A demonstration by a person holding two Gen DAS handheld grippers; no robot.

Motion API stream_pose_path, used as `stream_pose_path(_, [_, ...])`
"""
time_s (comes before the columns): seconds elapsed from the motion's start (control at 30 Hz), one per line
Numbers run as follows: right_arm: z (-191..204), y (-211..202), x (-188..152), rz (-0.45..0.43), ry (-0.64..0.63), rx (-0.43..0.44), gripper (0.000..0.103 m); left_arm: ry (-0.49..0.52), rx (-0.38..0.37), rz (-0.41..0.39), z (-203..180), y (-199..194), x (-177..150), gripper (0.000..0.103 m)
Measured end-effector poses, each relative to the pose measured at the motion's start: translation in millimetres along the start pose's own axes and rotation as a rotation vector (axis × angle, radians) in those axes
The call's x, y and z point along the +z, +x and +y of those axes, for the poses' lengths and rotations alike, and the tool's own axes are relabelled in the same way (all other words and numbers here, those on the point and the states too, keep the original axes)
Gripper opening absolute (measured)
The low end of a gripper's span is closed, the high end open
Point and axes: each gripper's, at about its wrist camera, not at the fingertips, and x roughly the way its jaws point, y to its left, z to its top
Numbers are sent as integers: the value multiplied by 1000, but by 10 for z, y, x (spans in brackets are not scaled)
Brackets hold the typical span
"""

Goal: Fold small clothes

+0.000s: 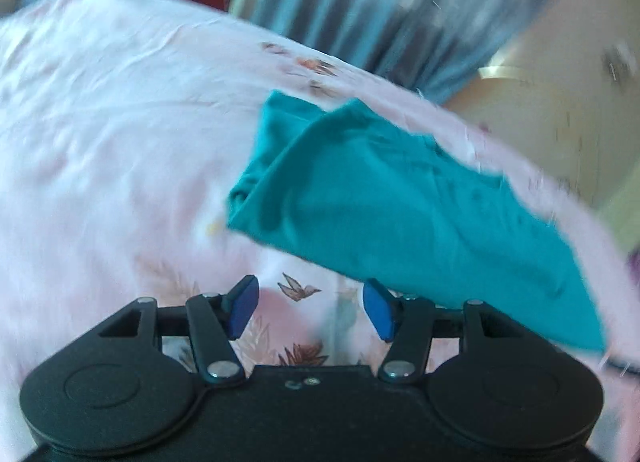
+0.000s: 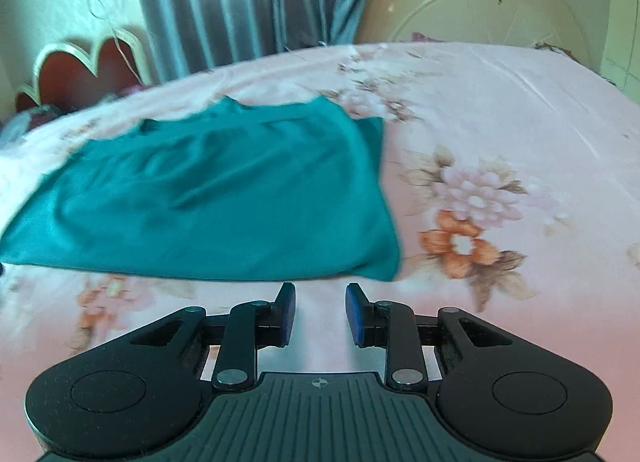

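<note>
Lying on the pink floral cotton bedsheet (image 2: 500, 102) is one teal fabric garment (image 2: 224, 190) (part-folded, one layer lapped over another). Two black grippers hover nearby: left gripper (image 1: 310, 308) and right gripper (image 2: 321, 314), both with jaws apart, holding nothing.

Daylight glows through the curtain (image 2: 256, 2) ahead of me, soft and bright. My left view is smeared with motion blur; both bend at the dark rounded edges.
</note>
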Motion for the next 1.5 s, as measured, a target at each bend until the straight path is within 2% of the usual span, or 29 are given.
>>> stream_pose_path(0.03, [62, -7, 6, -12, -3, 19, 18, -56, -14, -7, 52, 1, 16, 55])
stream_pose_path(0.07, [130, -5, 29, -23, -6, 38, 4, -118, -30, -17, 117, 19, 41, 54])
stream_pose_path(0.2, [355, 118, 203, -43, 16, 75, 1, -276, -61, -69, 300, 197, 138, 53])
stream_pose_path(0.37, [739, 510, 536, -28, 24, 157, 1, -393, -121, -134, 396, 424, 277, 49])
stream_pose_path(0.4, [842, 602, 602, -24, 18, 174, 1, -406, -130, -136, 411, 478, 304, 42])
stream_pose_path(0.47, [1046, 780, 715, -20, 1, 213, 1, -422, -125, -128, 435, 573, 346, 20])
stream_pose_path(0.5, [1146, 850, 754, -19, -11, 229, 1, -434, -125, -114, 458, 615, 366, 13])
stream_pose_path(0.53, [1231, 908, 786, -15, -25, 234, 1, -449, -130, -113, 472, 617, 377, 11])
stream_pose_path(0.67, [1481, 1080, 836, -14, -72, 275, 1, -439, -226, -198, 372, 283, 468, 11])
stream_pose_path(0.7, [1521, 1173, 803, 4, -86, 264, 1, -436, -238, -200, 353, 256, 479, 11])
stream_pose_path(0.77, [1566, 1523, 689, 111, -96, 190, 0, -424, -237, -168, 367, 351, 466, 11])
stream_pose_path(0.8, [1537, 1523, 682, 83, -64, 201, 0, -419, -211, -136, 405, 443, 434, 13])
stream_pose_path(0.87, [1524, 1447, 735, 88, -24, 193, 0, -480, -206, -94, 524, 540, 364, 21])
stream_pose_path(0.93, [1534, 1294, 758, 39, -41, 187, 0, -504, -207, -115, 587, 509, 299, 31])
stream_pose_path(1.0, [1506, 1234, 763, 30, -37, 201, 0, -509, -215, -132, 593, 474, 266, 38])
stream_pose_path(1.1, [1521, 1436, 686, 112, -45, 210, 0, -490, -187, -139, 523, 506, 286, 41])
stream_pose_path(1.17, [1485, 1462, 667, 95, -38, 224, 0, -472, -148, -137, 475, 544, 365, 28])
stream_pose_path(1.2, [1446, 1478, 684, 104, -11, 235, 0, -444, -115, -124, 441, 553, 408, 12])
stream_pose_path(1.3, [1354, 1506, 708, 119, 28, 269, 0, -361, -75, -134, 279, 441, 499, 11])
stream_pose_path(1.4, [1233, 1476, 788, 135, 69, 306, 0, -279, -121, -177, -104, 274, 629, 11])
stream_pose_path(1.5, [818, 1192, 890, 33, 178, 346, 0, -152, -194, -170, -770, 177, 727, 11])
